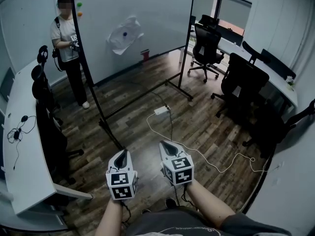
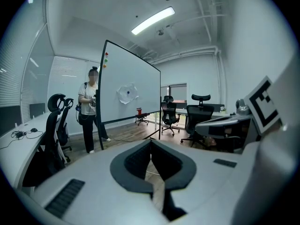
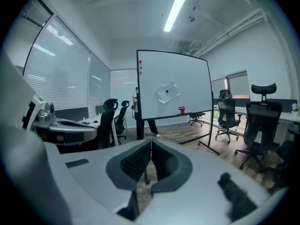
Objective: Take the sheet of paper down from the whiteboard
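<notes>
Low at 6 o'clock in the head view, the left hand-held gripper and the right hand-held gripper sat side by side, each clenched on nothing. Well beyond them, at 12 o'clock, stood the whiteboard on its black rolling frame. The crumpled sheet of paper was still pinned to it under a blue magnet. A small red object sat on the board's tray, too small to identify.

A white cable snaked over the wooden floor between the grippers and the board, running from a white power adapter. At 10 o'clock a person stood just beside the board's left edge. Black office chairs crowded 2 o'clock, by a long desk. Another white desk ran along 9 o'clock with more chairs tucked against it. Three coloured magnets dotted the board's top corner. The board's top was cut off in the head view.
</notes>
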`<action>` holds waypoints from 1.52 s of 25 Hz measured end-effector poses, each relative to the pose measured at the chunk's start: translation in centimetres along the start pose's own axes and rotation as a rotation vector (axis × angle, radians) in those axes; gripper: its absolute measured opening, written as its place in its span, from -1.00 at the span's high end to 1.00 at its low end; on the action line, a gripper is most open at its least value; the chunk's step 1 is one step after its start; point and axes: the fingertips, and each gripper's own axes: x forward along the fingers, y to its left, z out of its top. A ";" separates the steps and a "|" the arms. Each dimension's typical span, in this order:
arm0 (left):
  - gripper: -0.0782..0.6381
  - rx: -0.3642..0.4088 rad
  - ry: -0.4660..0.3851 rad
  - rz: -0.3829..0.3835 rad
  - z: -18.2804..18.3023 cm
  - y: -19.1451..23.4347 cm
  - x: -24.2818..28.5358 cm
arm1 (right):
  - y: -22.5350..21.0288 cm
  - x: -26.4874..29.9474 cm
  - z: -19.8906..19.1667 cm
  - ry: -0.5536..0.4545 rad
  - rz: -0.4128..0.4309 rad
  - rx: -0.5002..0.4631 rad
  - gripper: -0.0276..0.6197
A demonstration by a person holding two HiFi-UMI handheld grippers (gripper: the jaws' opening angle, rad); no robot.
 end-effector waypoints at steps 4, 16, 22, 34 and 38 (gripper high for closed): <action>0.74 0.010 0.007 -0.032 -0.8 0.9 0.1 | 0.9 0.6 -0.7 0.009 -0.021 -0.022 0.84; 0.74 0.017 0.012 0.011 1.1 2.0 5.9 | -4.1 5.7 0.2 -0.015 -0.023 0.019 0.84; 0.74 0.014 0.010 0.051 3.8 1.0 12.4 | -9.4 10.7 1.8 -0.010 0.031 0.027 0.84; 0.74 -0.024 0.018 0.174 7.2 -0.7 22.4 | -18.4 16.8 4.7 -0.006 0.136 0.002 0.84; 0.74 -0.048 0.013 0.199 8.0 0.1 24.0 | -19.3 18.9 5.5 -0.014 0.153 -0.007 0.84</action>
